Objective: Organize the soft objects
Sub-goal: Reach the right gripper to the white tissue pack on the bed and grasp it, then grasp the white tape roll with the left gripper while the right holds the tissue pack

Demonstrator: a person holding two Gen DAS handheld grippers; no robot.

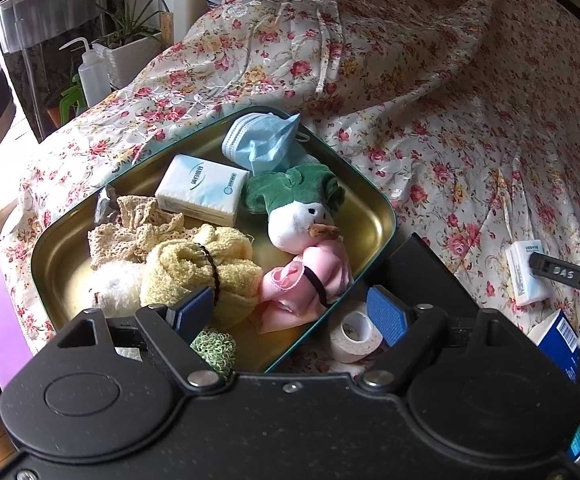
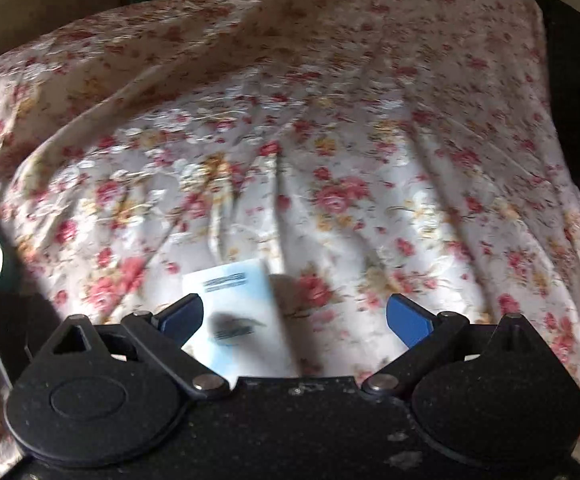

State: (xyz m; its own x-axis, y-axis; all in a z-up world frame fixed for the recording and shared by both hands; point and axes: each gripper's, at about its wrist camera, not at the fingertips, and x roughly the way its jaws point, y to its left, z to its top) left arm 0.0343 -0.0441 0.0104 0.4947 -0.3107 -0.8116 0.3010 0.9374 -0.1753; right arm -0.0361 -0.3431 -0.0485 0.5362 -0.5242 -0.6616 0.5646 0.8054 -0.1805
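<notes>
Most of the sorting looks done, I judge. The tin tray (image 1: 373,200) on the flowered bedspread (image 1: 449,120) already holds a blue face mask (image 1: 258,142), a tissue pack (image 1: 204,190), a crocheted lace piece (image 1: 138,224), a rolled yellow cloth (image 1: 194,268), a rolled pink cloth (image 1: 305,284), a plush duck (image 1: 297,208) with a green hat and a green mesh scrubber (image 1: 214,346) at the near edge.

My left claw (image 1: 290,312) hangs above the tray's near rim with its jaws wide and nothing between them. A roll of white tape (image 1: 353,334) lies just outside the tray, below that claw.

What is left, as far as I can see, is a second tissue pack (image 2: 242,320) lying flat on the bedspread, well apart from the tray. My right claw (image 2: 293,316) is spread wide over it, one finger touching or just beside the pack's left edge, the other well clear on the far side; it grips nothing yet. That view is blurred, so I cannot tell the contact exactly.

I reckon this pack wants closing on and carrying to the tray, where bare room shows only at the right corner. Whether the tape belongs in the tray, I cannot tell.
</notes>
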